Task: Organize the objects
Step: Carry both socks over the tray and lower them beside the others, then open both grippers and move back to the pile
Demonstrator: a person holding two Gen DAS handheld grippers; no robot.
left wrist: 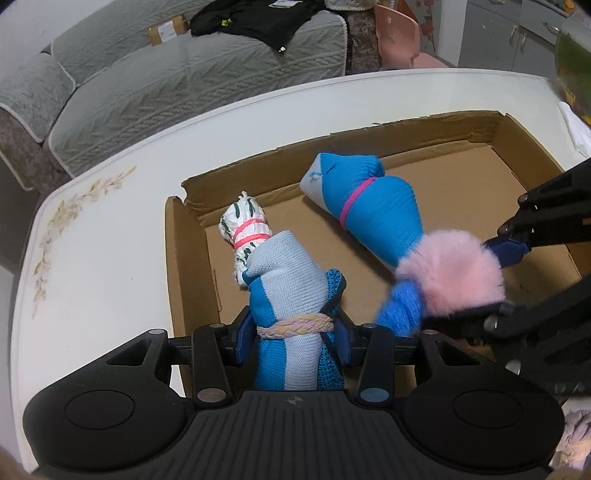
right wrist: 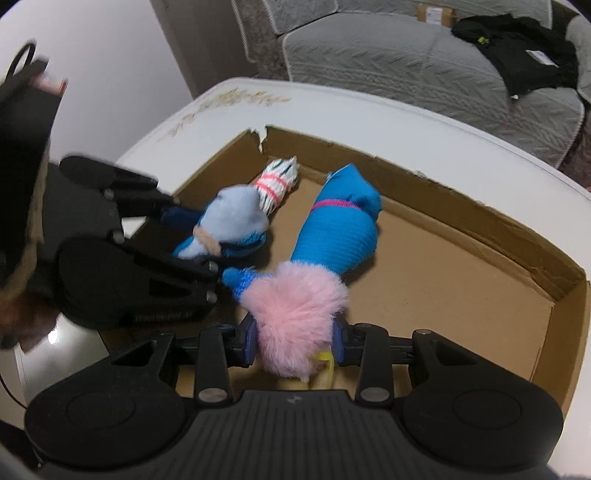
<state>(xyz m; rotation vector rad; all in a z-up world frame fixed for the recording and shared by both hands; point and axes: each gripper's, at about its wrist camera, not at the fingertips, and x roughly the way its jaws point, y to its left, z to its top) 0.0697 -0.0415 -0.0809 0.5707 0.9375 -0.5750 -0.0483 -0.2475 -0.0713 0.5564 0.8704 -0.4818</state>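
A shallow cardboard box (left wrist: 192, 254) (right wrist: 436, 192) lies on a white table. My left gripper (left wrist: 293, 332) (right wrist: 192, 229) is shut on a pale-blue and blue sock roll (left wrist: 288, 280) (right wrist: 236, 218) tied with a braided band, over the box's left end. A white striped roll (left wrist: 245, 225) (right wrist: 277, 182) with a pink band lies just beyond it. My right gripper (right wrist: 295, 343) (left wrist: 495, 273) is shut on the pink fluffy end (left wrist: 450, 273) (right wrist: 295, 314) of a bright blue roll (left wrist: 369, 210) (right wrist: 340, 232) with a pink band, which lies in the box.
The white table (left wrist: 92, 258) (right wrist: 406, 118) has a floral corner print. A grey sofa (left wrist: 166, 85) (right wrist: 406, 55) with a black garment (left wrist: 255, 18) (right wrist: 524, 59) stands behind it. A pink chair (left wrist: 399, 37) is at the back right. White cloth (left wrist: 576, 129) lies right of the box.
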